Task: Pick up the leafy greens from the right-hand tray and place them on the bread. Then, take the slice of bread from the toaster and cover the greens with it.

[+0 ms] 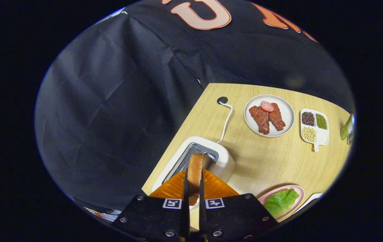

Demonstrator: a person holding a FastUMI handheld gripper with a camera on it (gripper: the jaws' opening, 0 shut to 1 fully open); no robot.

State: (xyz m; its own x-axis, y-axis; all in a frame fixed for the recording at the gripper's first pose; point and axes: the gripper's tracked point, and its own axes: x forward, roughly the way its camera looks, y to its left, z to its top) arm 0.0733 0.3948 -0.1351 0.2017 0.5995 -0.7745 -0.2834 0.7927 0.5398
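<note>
Gripper (194,183) clamped on toast slice (195,169), both fingers pressing its faces, above white toaster (223,161) slot. Lettuce (280,201) on pink plate (299,190) just right, on bench (265,158).

1. The wooden table (268,158) is evenly and brightly lit from overhead; its grain reads clearly and colours look true.
2. The white plate (269,115) at about 1 o'clock shows no hard glare, just a soft, thin shadow along its lower rim.
3. The toaster (208,158) casts a faint soft shadow to its right; its metal slot gives dull reflections.
4. The black cloth from 9 to 12 o'clock is dim, its creases picked out by weak side light.
5. Fisheye bending curves the table edges; detail smears toward 3 o'clock.
6. The gripper (194,188), closed on the bread slice (195,171), is near the lens and slightly soft.
</note>
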